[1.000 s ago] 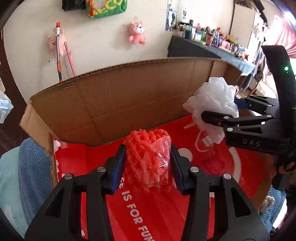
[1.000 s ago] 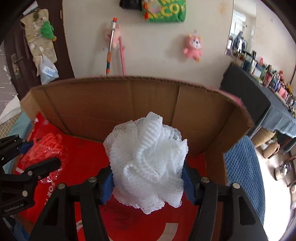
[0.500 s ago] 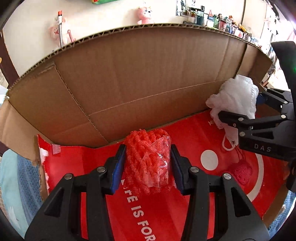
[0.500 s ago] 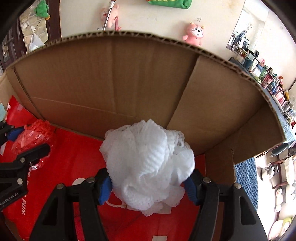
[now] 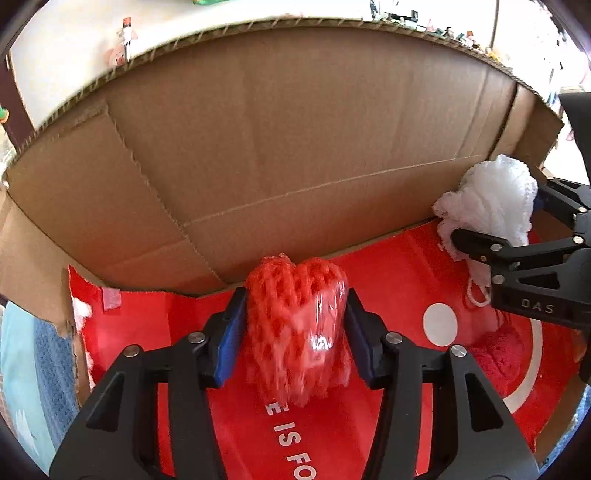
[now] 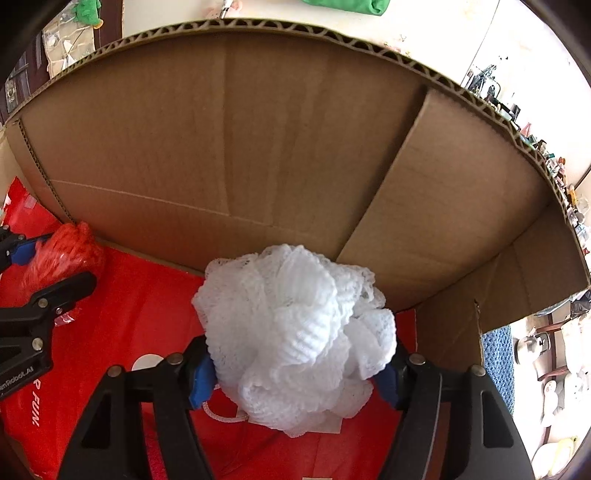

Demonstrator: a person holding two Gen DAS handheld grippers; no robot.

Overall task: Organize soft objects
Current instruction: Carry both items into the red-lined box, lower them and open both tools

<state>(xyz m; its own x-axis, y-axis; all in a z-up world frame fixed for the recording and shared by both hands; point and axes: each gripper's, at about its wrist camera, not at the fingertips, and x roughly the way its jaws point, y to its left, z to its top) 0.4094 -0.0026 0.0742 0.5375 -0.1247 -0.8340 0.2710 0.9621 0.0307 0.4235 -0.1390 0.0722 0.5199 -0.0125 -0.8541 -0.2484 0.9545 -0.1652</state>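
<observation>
white mesh puff near cardboard wall

A pale wall is seen behind, with a small pink plush toy hung on it. A green cloth item is pinned higher up on the same wall. At the right, a cluttered shelf of small bottles is glimpsed, and a blue knitted cloth is laid below it. Another blue cloth is shown at the left.
</observation>
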